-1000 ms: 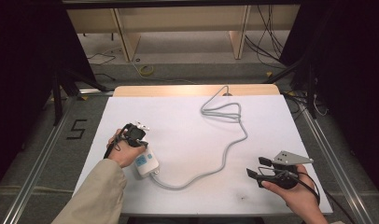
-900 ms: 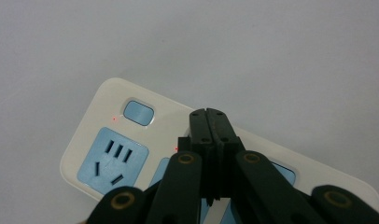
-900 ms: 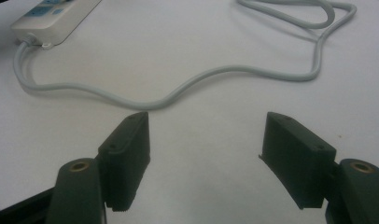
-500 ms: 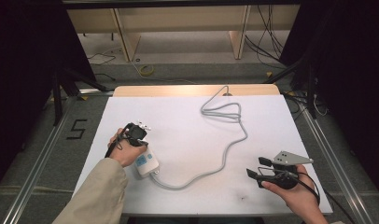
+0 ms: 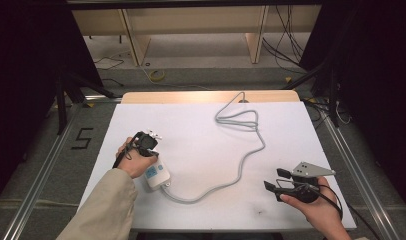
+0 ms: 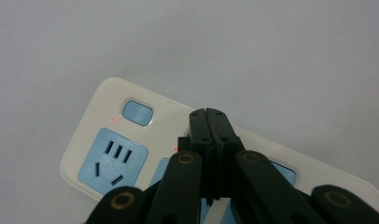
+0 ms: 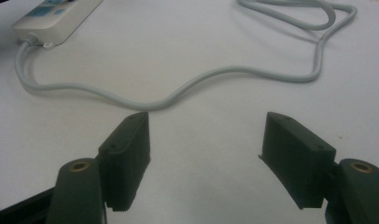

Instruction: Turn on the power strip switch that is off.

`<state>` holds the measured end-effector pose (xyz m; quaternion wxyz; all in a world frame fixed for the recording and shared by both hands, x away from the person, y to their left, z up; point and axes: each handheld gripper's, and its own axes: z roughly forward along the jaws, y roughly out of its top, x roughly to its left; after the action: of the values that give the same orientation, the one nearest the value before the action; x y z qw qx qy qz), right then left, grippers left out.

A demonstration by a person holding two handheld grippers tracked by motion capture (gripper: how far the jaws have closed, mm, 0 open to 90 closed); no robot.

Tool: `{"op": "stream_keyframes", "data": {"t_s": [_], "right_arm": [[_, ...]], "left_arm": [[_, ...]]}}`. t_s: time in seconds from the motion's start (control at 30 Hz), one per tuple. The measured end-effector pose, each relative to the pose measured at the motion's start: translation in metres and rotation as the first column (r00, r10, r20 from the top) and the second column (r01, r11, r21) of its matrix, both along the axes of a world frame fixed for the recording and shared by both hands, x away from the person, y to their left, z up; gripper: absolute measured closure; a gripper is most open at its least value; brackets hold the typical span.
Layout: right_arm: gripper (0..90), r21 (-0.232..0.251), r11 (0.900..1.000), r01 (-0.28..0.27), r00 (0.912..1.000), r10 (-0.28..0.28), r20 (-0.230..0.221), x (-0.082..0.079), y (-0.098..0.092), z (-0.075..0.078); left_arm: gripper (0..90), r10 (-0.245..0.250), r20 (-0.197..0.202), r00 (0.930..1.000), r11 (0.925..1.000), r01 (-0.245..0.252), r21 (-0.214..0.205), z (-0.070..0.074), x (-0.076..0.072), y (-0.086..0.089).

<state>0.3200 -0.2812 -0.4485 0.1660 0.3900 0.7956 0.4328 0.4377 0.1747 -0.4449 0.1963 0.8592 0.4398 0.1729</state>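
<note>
White table [image 5: 201,125]: left claw [image 6: 210,122], jaws pressed together and empty, tips down on the cream-and-blue plastic power strip [image 6: 103,144]; right claw [image 7: 204,154] gapes empty, well apart rightward.

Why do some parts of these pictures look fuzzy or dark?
High view: the white table is brightly lit, the surroundings nearly black. Left gripper view: the fingers are close and soft-edged; the power strip is sharper. Right gripper view: the fingers are blurry, and the grey cable casts a soft shadow.
</note>
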Motion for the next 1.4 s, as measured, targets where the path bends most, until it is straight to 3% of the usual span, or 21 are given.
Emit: {"op": "stream_keyframes", "data": {"t_s": [0.23, 0.37, 0.7, 1.3, 1.4], "right_arm": [[32.9, -0.002, 1.0000, 0.000, 1.0000, 0.000, 0.000, -0.0004, -0.0001, 0.0005], [32.8, -0.002, 1.0000, -0.001, 1.0000, 0.001, 0.000, -0.0006, 0.0001, 0.0007], [32.9, 0.001, 1.0000, -0.002, 1.0000, 0.002, 0.000, -0.0003, -0.0001, 0.0002], [32.8, -0.001, 1.0000, 0.001, 1.0000, -0.001, -0.001, 0.0002, -0.0004, -0.0002], [32.9, -0.002, 1.0000, -0.001, 1.0000, 0.001, -0.001, 0.0001, -0.0006, -0.0001]], "left_arm": [[90.0, 0.000, -0.003, 1.0000, 1.0000, 0.000, 0.000, -0.0005, 0.0005, -0.0005], [90.0, -0.012, 0.003, 0.9999, 0.9996, 0.012, 0.026, -0.0007, -0.0004, -0.0032], [90.0, -0.002, -0.002, 1.0000, 0.9999, 0.002, -0.017, -0.0010, 0.0005, 0.0016], [89.9, -0.022, -0.005, 0.9998, 0.9994, 0.022, -0.026, -0.0007, 0.0009, 0.0045], [89.9, -0.012, -0.005, 0.9999, 0.9990, 0.012, -0.043, -0.0011, 0.0010, 0.0054]]}}
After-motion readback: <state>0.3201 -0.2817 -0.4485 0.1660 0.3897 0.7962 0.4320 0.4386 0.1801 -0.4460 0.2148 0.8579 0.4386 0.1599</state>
